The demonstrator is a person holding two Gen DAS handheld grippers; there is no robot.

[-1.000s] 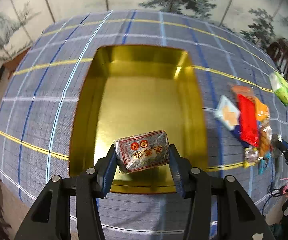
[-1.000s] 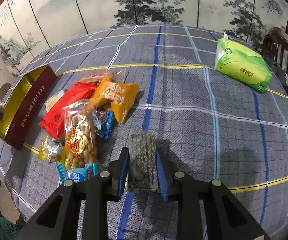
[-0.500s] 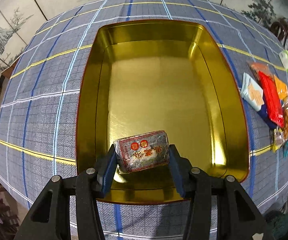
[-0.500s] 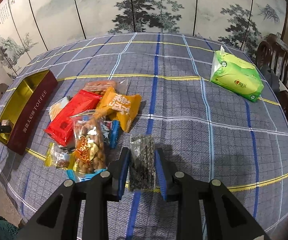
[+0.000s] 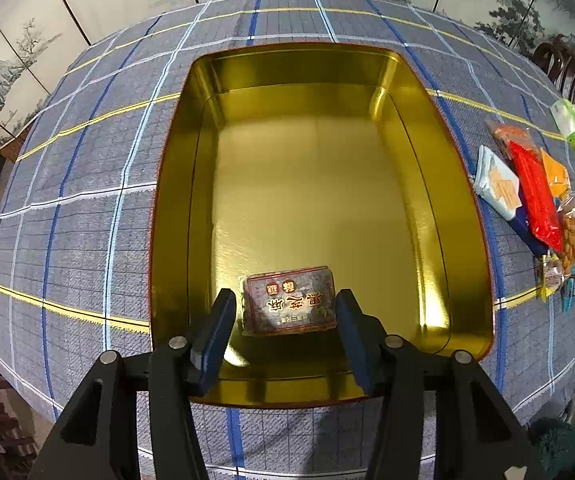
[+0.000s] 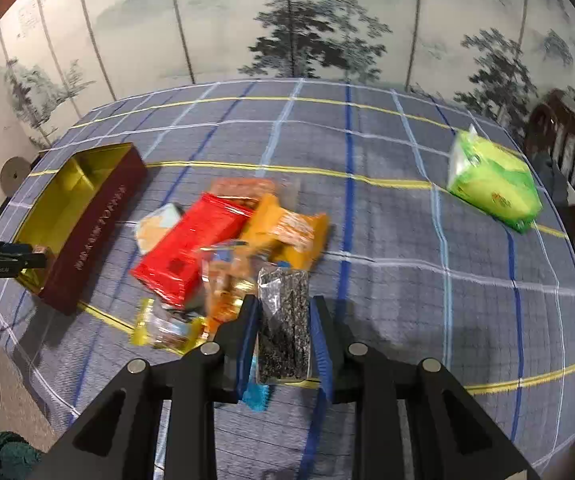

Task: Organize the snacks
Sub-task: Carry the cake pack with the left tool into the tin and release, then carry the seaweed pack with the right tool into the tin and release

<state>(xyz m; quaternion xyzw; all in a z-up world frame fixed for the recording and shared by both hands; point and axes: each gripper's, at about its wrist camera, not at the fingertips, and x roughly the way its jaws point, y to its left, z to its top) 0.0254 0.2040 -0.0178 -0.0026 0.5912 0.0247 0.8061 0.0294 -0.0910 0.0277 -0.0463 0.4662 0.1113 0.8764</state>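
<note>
A gold-lined tin (image 5: 463,216) with dark red outer walls stands on the checked cloth; it also shows in the right wrist view (image 6: 99,216). My left gripper (image 5: 285,320) is open over its near end. A dark snack bar with red print (image 5: 289,306) lies on the tin floor between the fingers, with gaps on both sides. My right gripper (image 6: 283,340) is shut on a dark speckled snack packet (image 6: 283,320), held above the table by the snack pile.
A pile of snacks lies right of the tin: a red pack (image 6: 191,248), an orange pack (image 6: 287,232), a nut bag (image 6: 227,280), a pale blue pack (image 5: 497,186). A green tissue pack (image 6: 491,182) lies far right. Dark chairs (image 6: 567,136) stand beyond the table edge.
My left gripper opened and let the dark bar drop onto the tin floor. My right gripper lifted the speckled packet off the cloth and swung left; its view is blurred.
</note>
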